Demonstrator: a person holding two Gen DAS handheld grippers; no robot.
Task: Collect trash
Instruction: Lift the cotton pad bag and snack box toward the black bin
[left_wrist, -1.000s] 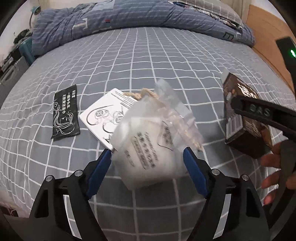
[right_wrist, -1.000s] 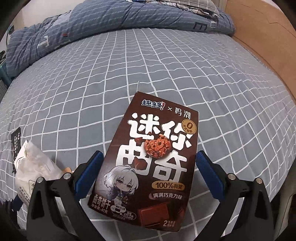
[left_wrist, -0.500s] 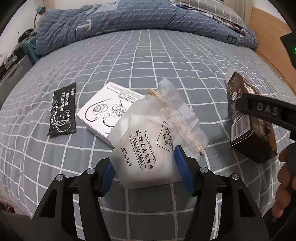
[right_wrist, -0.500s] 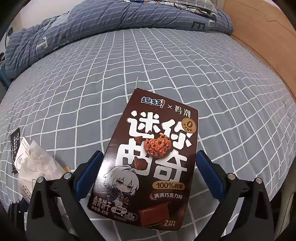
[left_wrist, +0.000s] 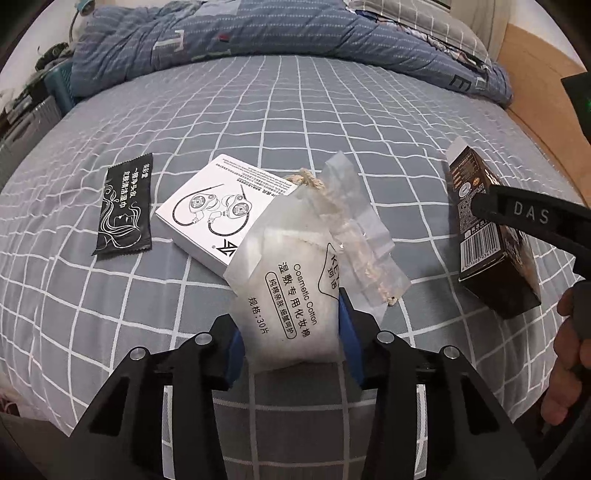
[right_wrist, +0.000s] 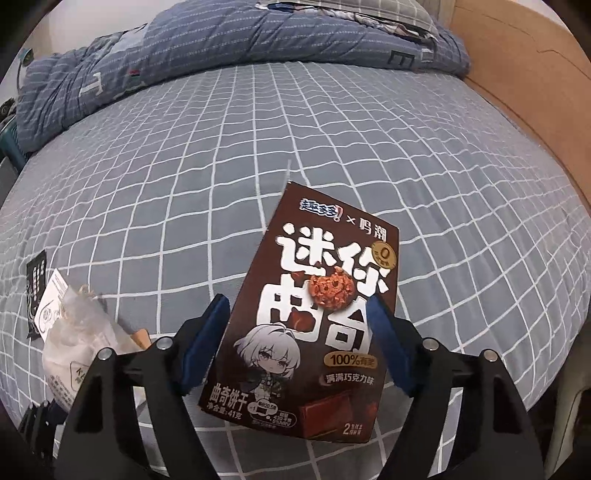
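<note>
Both hand-held grippers point down at a bed (left_wrist: 332, 110) covered in a grey sheet with a white grid.

The left hand-held gripper (left_wrist: 290, 343) is closing on a translucent cosmetic cotton pouch (left_wrist: 288, 295); its blue pads sit against both sides of the pouch's lower end, with the pouch between them. The pouch's top leans over a white earphone box (left_wrist: 218, 210) lying flat on the sheet. A black wet-wipe sachet (left_wrist: 123, 210) lies apart from the box, further left.

The right hand-held gripper (right_wrist: 299, 347) is also narrowing, around a brown chocolate cookie box (right_wrist: 325, 295). The box stands tilted between the blue pads, and they sit right at its two side edges. I cannot tell how firmly they press.

A rumpled blue quilt (right_wrist: 221, 48) lies bunched across the far end of the bed.
</note>
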